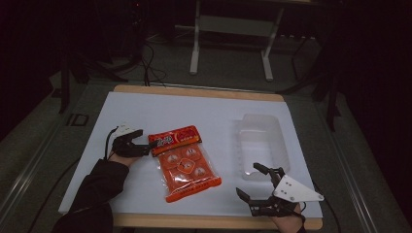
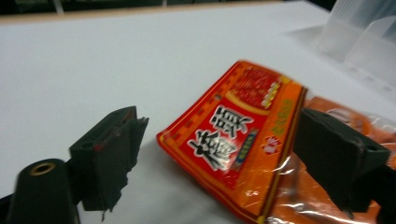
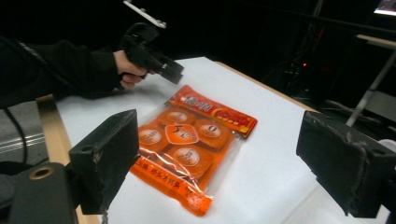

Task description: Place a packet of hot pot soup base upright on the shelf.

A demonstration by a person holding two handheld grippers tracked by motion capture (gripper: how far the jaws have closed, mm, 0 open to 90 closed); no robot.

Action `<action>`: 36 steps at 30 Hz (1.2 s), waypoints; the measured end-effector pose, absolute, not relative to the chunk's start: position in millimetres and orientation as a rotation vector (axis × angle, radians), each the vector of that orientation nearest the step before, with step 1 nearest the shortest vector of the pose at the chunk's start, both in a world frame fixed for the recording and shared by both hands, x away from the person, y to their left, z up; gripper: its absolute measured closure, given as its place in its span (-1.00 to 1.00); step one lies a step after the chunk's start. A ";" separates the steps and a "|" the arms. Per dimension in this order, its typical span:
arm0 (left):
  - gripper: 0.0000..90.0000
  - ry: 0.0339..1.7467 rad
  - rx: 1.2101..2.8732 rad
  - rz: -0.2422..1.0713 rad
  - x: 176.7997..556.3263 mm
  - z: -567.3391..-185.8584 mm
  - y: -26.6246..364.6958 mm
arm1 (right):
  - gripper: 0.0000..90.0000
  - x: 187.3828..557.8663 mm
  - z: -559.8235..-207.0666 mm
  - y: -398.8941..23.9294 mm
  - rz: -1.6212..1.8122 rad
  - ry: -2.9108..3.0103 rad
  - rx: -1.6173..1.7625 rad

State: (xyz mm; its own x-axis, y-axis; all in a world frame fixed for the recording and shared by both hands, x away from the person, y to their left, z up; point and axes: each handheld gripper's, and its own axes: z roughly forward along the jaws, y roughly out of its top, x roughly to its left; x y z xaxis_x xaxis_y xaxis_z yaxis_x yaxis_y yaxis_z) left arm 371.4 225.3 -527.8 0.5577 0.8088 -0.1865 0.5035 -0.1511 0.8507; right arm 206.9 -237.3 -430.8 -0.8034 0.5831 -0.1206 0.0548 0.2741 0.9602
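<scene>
- Jaws of the left hand-held gripper (image 1: pixel 145 148) stand wide apart, one on each side of the red header corner of the orange snack packet (image 1: pixel 187 161); the left gripper view shows that corner (image 2: pixel 233 140) between them, not yet pinched; the approach looks aimed at the stiffer sealed header, an easier place to grip than the slippery film
- Right hand-held gripper (image 1: pixel 253 180) rests at the near right edge of the surface (image 1: pixel 160 109), jaws spread wide and holding nothing; its own view looks across at the packet (image 3: pixel 189 147), well apart from it, probably waiting clear of the work
- Packet lies flat near the middle of the white surface, header end toward the far side
- Clear plastic tray (image 1: pixel 262 143) sits empty to the right, just beyond the right hand-held gripper; a likely destination for the packet
</scene>
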 end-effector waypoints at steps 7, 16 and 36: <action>-0.35 1.144 1.870 0.378 387.0 -538.6 219.1 | -0.71 206.3 -431.1 -235.2 1.562 2.115 0.568; -0.05 1.192 1.921 0.273 397.1 -541.9 217.0 | -0.71 206.6 -431.2 -235.6 1.568 2.122 0.571; 0.98 1.140 1.974 0.291 389.7 -531.9 199.1 | -0.71 208.8 -431.6 -235.3 1.569 2.135 0.578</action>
State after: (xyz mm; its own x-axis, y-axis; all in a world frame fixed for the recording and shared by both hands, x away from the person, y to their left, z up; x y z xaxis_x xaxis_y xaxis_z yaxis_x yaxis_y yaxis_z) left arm 389.7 199.1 -531.9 0.5638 0.8038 -0.1898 0.6147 -0.2549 0.7464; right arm 208.8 -235.3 -431.6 -0.8223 0.5615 -0.0926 0.0794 0.2745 0.9583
